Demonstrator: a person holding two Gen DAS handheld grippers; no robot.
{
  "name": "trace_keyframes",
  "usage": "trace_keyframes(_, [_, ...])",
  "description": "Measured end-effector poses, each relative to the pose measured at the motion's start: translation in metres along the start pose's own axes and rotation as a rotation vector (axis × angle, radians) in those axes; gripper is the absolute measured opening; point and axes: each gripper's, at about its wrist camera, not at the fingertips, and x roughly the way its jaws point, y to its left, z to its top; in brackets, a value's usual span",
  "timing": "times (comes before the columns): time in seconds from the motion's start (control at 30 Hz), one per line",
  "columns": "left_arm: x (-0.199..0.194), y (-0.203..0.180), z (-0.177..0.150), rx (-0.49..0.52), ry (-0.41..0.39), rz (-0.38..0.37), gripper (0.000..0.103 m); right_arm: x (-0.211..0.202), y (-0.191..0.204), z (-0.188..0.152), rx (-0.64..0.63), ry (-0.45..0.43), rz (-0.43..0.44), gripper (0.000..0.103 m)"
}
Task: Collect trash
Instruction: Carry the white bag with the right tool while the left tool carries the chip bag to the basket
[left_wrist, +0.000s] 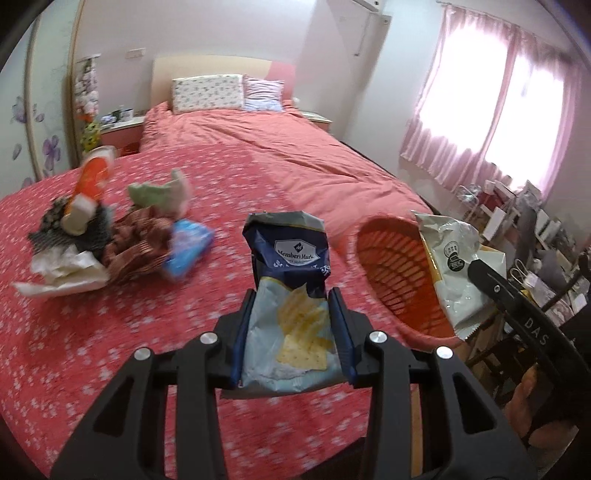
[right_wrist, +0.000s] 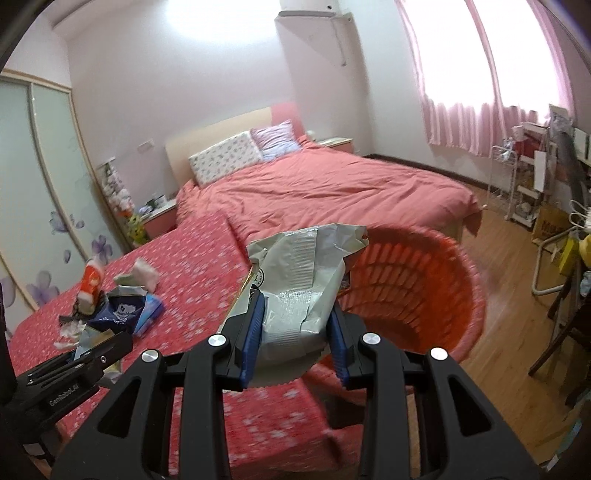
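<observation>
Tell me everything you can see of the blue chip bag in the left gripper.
The blue chip bag is a crinkled, glossy foil-plastic packet: navy top with a white Member's Mark logo, pale blue lower part picturing ridged chips and a cracker. It stands roughly upright, its torn silver mouth open at the top. The left gripper pinches its lower half between blue-padded fingers; nothing else visibly touches it.

My left gripper (left_wrist: 291, 321) is clamped on a blue chip bag (left_wrist: 286, 291); my right gripper (right_wrist: 295, 332) is clamped on a silver wrapper (right_wrist: 303, 280).
</observation>
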Motion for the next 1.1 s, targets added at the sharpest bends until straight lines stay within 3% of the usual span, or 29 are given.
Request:
trace_keyframes(0.33, [0.033,-0.057,0.022,0.074,0.003,-0.086,0.039,0.014,-0.037,0.007,0.041,-0.015,-0.073,0.034])
trace_keyframes(0.73, [0.083,-0.097,0.037,0.123,0.049,-0.198,0.039,0.028,-0.071,0.012,0.082,-0.018,-0.117,0.034])
trace_keyframes(1.1, [0.126,-0.117,0.04,0.147,0.092,-0.236,0.039,0.038,-0.085,0.022,0.118,-0.023,-0.126,0.034])
